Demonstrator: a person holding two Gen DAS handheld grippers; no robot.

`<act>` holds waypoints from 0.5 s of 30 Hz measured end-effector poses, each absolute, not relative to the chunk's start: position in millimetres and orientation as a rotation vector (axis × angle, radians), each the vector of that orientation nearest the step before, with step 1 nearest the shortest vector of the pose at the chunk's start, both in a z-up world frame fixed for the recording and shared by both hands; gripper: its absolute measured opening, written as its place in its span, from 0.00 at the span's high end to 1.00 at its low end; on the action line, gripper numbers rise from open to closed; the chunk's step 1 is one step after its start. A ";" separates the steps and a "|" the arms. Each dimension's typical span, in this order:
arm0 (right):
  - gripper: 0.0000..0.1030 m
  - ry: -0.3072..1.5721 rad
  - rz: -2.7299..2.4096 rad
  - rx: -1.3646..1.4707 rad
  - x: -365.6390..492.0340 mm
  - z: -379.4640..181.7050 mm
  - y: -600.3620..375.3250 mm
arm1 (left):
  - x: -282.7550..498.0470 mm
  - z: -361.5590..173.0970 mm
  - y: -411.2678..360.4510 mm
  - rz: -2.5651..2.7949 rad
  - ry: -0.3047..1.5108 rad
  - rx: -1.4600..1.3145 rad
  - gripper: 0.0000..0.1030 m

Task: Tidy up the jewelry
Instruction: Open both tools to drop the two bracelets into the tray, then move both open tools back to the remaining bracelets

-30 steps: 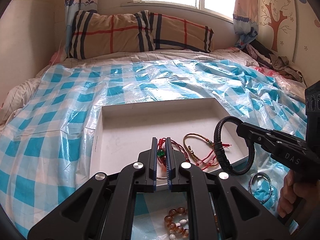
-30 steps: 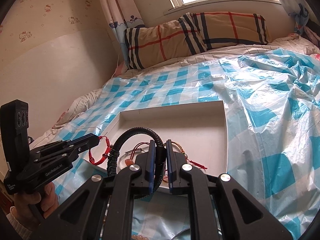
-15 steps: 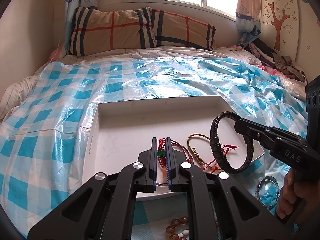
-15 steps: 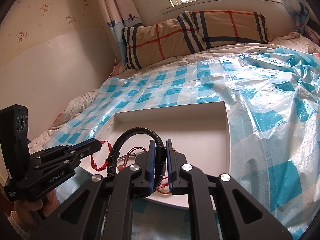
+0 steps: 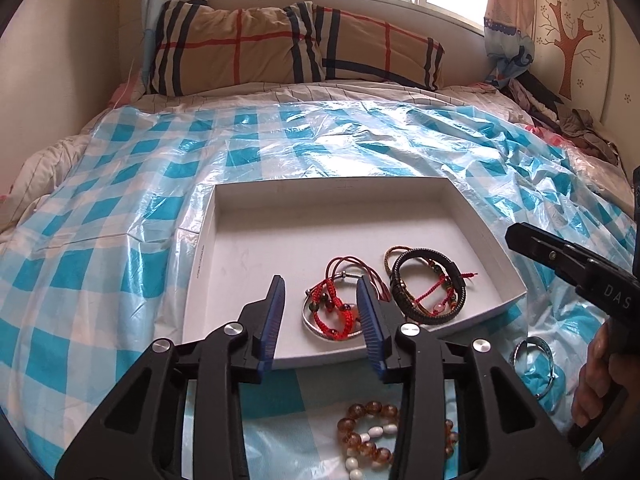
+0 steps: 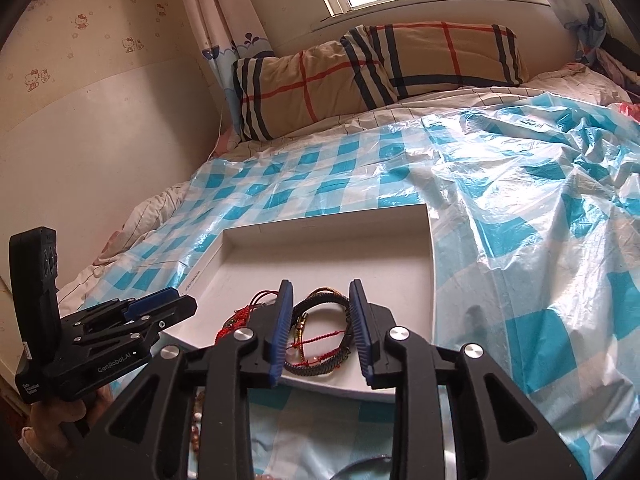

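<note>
Both grippers gape wide, holding nothing – left gripper (image 5: 322, 304), right gripper (image 6: 320, 312). Braided black leather bangle (image 5: 428, 286) lies flat in matte white tray (image 5: 280, 240) w/ knotted red cord bracelet (image 5: 334, 308). Glossy amber beads (image 5: 368, 436) – prob. glass – outside it.

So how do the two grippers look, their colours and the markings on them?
Both are black plastic with blue ribbed pads and silver screws. The left gripper reads "GenRoboAI" on its side, the right gripper reads "DAS". A bare hand holds the right one.

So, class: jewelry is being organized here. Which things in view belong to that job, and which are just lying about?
Belongs to the job:
white tray
red cord bracelet
black braided bracelet
amber bead bracelet
silver bangle
left gripper, right gripper, both open

Just lying about:
plaid pillow
checked plastic sheet
curtains
</note>
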State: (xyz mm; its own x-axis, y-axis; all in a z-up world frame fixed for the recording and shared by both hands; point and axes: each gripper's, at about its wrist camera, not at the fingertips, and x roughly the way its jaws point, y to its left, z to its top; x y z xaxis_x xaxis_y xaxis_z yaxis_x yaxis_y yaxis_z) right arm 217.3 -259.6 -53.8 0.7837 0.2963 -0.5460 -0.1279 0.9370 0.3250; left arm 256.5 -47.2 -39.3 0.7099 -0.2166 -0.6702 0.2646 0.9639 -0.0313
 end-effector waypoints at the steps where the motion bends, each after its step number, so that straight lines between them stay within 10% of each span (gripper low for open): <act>1: 0.66 0.630 0.232 0.277 210.3 -50.6 -260.3 | 250.2 -37.2 -45.4 -0.266 0.739 0.069 0.61; 15: 0.59 0.643 0.227 0.272 110.2 -19.7 -262.3 | 152.9 7.6 -37.7 -0.243 0.711 0.087 0.39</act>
State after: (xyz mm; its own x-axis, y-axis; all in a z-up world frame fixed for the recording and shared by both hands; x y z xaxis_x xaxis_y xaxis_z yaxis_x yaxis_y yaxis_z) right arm 110.2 -262.3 -19.7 0.7779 0.2909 -0.5570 -0.1237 0.9399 0.3182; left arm 152.9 -37.7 7.6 0.7312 -0.1909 -0.6549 0.2496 0.9683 -0.0036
